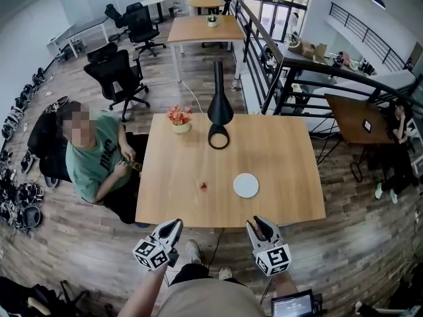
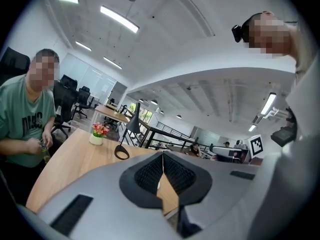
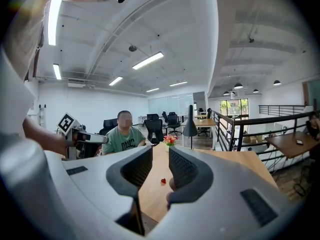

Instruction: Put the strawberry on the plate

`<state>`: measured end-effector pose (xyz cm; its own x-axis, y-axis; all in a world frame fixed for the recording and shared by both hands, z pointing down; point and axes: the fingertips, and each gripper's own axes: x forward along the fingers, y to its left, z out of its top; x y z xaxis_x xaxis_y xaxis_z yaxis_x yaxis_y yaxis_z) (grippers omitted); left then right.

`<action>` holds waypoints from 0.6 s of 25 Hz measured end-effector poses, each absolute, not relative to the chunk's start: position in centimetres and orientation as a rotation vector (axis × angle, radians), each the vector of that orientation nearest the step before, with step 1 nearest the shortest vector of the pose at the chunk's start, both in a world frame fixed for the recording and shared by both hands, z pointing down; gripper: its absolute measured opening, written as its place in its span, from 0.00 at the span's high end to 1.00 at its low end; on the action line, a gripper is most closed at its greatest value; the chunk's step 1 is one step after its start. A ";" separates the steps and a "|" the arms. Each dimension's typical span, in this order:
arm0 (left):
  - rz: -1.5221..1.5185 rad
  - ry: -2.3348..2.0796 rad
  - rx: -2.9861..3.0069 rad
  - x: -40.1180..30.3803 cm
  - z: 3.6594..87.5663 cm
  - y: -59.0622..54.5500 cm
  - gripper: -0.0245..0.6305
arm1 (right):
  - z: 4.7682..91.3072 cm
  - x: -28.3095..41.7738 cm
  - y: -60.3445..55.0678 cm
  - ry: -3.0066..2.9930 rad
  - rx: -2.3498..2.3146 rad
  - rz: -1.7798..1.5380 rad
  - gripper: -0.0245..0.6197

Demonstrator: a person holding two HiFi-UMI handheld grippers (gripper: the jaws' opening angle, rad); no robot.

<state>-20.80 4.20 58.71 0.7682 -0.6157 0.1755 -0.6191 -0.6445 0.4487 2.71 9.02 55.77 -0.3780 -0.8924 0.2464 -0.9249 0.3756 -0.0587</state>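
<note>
strawberry [image 1: 203, 186] loose on counter [image 1: 277, 157] near plate [image 1: 246, 185]; left gripper [image 1: 177, 223] fingers together, right gripper [image 1: 258, 222] fingers slightly apart, both empty, likely pre-reach.

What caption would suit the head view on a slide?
Left hand-held gripper and right hand-held gripper hover short of a wooden table where a strawberry lies left of a white plate.
</note>
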 end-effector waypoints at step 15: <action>-0.017 -0.831 2.443 -25.3 61.0 -7.5 0.96 | 56.1 -3.3 -3.2 -2.382 1.564 0.239 0.82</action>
